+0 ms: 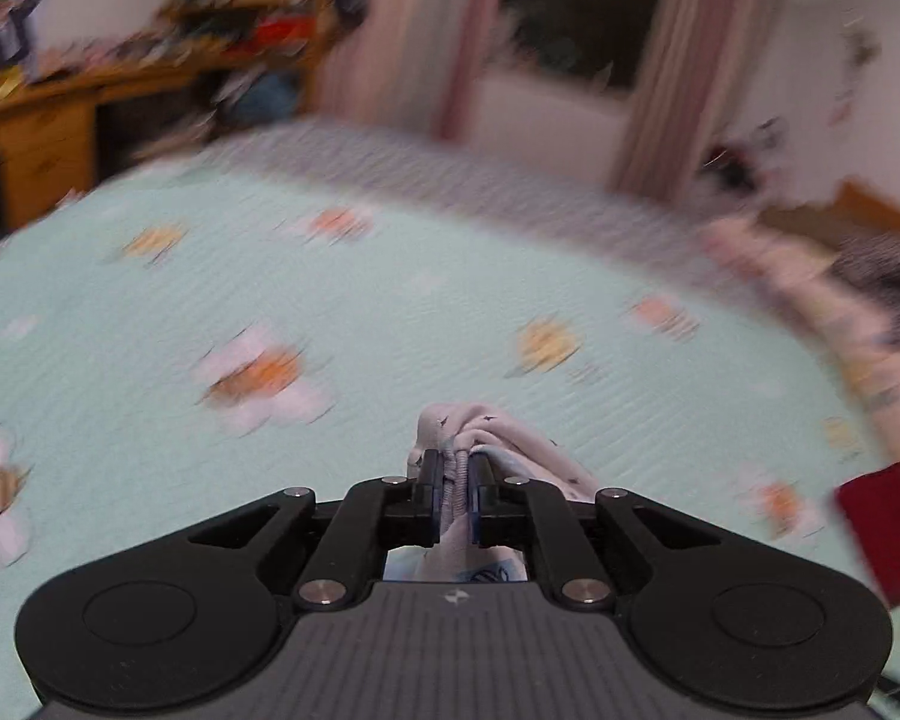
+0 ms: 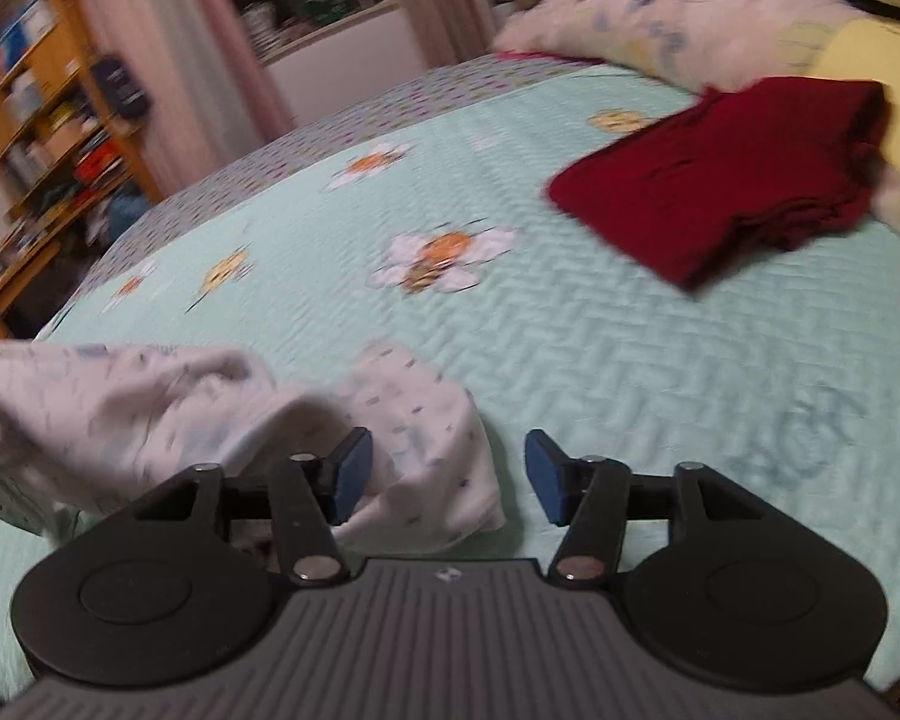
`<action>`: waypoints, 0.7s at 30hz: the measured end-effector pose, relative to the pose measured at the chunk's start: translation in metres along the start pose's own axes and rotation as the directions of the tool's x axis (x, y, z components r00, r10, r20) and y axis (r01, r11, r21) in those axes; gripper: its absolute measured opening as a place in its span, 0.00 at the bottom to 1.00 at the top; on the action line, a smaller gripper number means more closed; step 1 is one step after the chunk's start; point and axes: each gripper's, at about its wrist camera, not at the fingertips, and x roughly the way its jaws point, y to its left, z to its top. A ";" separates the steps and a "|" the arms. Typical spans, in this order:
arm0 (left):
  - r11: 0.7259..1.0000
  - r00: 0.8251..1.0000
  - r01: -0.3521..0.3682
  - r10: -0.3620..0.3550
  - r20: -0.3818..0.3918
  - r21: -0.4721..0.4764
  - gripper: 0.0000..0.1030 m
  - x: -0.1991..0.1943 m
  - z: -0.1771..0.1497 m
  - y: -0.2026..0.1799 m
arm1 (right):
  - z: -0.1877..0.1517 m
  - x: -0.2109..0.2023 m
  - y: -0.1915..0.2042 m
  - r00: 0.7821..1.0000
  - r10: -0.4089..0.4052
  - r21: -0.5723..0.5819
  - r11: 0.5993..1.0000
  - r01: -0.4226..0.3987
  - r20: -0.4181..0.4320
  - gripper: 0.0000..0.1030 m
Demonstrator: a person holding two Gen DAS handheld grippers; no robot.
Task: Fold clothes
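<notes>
Right wrist view, mint floral quilt (image 2: 600, 348), wooden bookshelf (image 2: 48, 120), right hand-held gripper (image 2: 447, 474) parted, empty, left hand-held gripper (image 1: 455, 483) clamping white garment (image 1: 480, 426)

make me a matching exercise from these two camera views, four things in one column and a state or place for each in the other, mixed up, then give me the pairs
Things:
1. left gripper
2. right gripper
3. dark red garment
4. white printed garment

States:
A. folded, lying on the bedspread at far right
B. jaws apart, nothing pinched
C. crumpled, partly lifted off the bed
D. clamped on bunched fabric

Pairs: 1-D, 2-B, 3-A, 4-C
</notes>
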 end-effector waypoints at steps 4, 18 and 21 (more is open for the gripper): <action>1.000 0.992 0.021 -0.022 -0.127 -0.008 0.16 0.016 -0.030 0.026 | -0.005 0.000 0.035 0.996 0.090 -0.187 0.978 -0.087 0.008 0.61; 0.986 0.995 0.096 -0.094 -0.020 0.137 0.49 -0.036 -0.047 0.027 | -0.092 0.024 0.150 0.997 0.068 -0.930 0.369 -0.003 0.024 0.06; 0.982 0.995 0.100 -0.099 -0.016 0.160 0.52 -0.039 -0.050 0.027 | -0.067 0.014 0.153 0.993 0.113 -0.882 0.470 -0.040 0.015 0.05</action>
